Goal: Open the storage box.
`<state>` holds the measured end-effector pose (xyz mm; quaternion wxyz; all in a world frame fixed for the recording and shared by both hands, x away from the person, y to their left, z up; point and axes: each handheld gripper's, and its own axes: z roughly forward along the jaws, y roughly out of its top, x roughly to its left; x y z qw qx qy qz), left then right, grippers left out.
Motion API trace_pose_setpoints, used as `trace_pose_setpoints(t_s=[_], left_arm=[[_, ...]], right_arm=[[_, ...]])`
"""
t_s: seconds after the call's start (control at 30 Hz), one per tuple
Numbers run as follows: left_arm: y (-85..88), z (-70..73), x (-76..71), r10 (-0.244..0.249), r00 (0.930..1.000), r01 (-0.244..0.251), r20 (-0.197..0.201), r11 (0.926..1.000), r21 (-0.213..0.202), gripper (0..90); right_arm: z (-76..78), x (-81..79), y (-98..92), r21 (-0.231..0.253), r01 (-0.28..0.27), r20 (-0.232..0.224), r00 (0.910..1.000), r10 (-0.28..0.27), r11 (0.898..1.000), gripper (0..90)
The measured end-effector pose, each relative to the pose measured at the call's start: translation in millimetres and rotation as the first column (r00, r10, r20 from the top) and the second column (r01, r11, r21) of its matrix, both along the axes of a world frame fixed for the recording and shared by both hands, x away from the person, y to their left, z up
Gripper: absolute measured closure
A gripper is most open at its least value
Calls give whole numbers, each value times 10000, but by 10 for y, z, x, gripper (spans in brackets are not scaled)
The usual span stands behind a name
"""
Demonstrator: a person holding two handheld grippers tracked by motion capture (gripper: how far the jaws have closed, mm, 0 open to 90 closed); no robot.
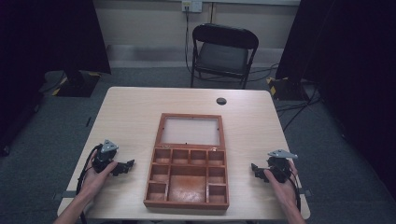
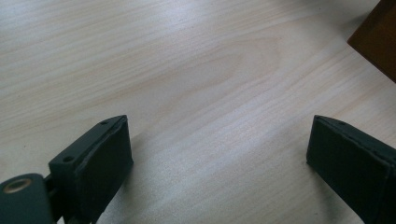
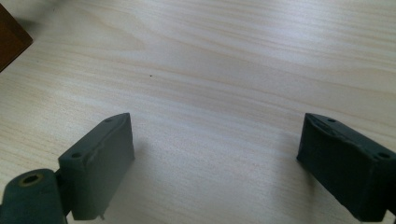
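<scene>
Holding your left gripper (image 1: 127, 166) low over the table (image 1: 126, 116), you have its fingers (image 2: 100, 163) spread wide apart with bare wood grain between them and nothing gripped. Ahead of those fingers and to their right in the left gripper view, a dark brown corner of the wooden box (image 2: 377, 39) comes in at the edge, apart from the tips.

From above, that box (image 1: 187, 161) sits between your two grippers, its glazed lid (image 1: 190, 130) lying open and flat on the far side, its compartments (image 1: 187, 179) facing up. Each gripper is near a side wall of the box but clear of it.

Your right gripper (image 1: 254, 169) points inward toward the box from the other side. Its fingers (image 3: 100, 161) are also well apart over bare tabletop, nothing between them. A corner of the box (image 3: 11, 39) lies ahead and to the left of those fingers in the right gripper view, not touching them.
</scene>
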<state>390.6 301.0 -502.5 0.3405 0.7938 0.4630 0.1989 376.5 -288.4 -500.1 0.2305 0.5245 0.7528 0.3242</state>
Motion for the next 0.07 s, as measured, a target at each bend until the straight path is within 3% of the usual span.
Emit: trace_pose_setpoints(t_s=[0.07], left_arm=[[0,0,0,1,10000,-1,3,10000,0,60]], right_arm=[[0,0,0,-4,1,2,10000,-1,10000,96]])
